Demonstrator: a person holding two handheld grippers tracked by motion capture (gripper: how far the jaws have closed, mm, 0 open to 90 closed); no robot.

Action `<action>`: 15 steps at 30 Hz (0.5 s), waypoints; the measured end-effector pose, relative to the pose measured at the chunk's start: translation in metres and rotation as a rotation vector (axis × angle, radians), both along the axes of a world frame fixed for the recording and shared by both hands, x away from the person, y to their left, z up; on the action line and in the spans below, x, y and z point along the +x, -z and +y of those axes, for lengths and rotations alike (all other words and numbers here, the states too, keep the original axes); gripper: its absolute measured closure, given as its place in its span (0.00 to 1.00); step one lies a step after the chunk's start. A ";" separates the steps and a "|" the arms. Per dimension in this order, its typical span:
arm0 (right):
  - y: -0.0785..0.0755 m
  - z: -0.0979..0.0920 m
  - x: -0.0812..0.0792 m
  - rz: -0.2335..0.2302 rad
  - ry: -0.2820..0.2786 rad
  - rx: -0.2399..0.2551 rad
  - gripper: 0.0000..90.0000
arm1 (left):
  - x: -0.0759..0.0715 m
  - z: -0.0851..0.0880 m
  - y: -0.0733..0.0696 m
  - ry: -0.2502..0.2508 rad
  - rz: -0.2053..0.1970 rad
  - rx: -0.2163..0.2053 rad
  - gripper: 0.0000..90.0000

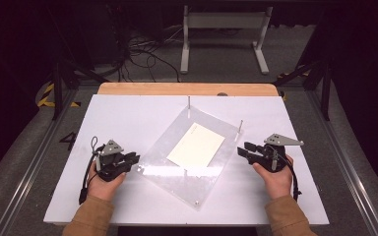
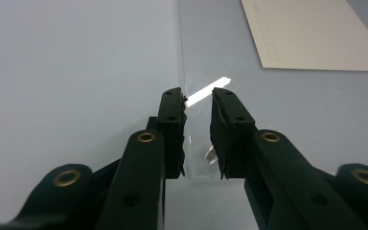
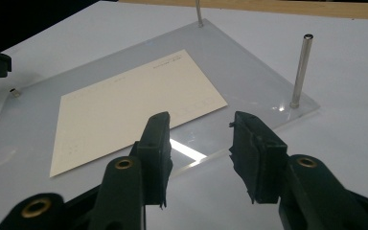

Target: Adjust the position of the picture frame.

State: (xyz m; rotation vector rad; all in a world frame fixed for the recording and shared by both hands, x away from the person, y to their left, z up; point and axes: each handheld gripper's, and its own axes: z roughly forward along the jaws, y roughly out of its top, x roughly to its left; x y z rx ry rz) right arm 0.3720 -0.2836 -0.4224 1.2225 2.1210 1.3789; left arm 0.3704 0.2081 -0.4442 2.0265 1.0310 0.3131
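A clear acrylic plate (image 1: 160, 142) lies at an angle on the white table (image 1: 285, 196). A cream paper sheet (image 1: 196, 144) rests flat on it. Two thin metal posts (image 1: 189, 105) (image 1: 240, 127) stand upright at its far corners. My left gripper (image 1: 134, 158) is at the plate's near-left corner. In the left gripper view its jaws (image 2: 199, 98) stand a narrow gap apart, with the plate's corner (image 2: 196, 165) between them and no pad seen pressing on it. My right gripper (image 1: 242, 149) sits at the plate's right edge. Its jaws (image 3: 199, 129) are spread wide over that edge, with nothing between them, near one post (image 3: 301, 72).
A wooden strip (image 1: 187, 89) runs along the table's back edge. Behind it, a white metal stand (image 1: 224, 29) and loose cables (image 1: 142, 54) sit on the floor. A small screw head (image 3: 14, 92) marks the plate's near-left corner. White tabletop surrounds the plate.
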 end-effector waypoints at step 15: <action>0.002 -0.001 -0.001 0.006 -0.001 0.000 0.62 | 0.000 -0.013 0.015 0.111 0.004 0.098 0.90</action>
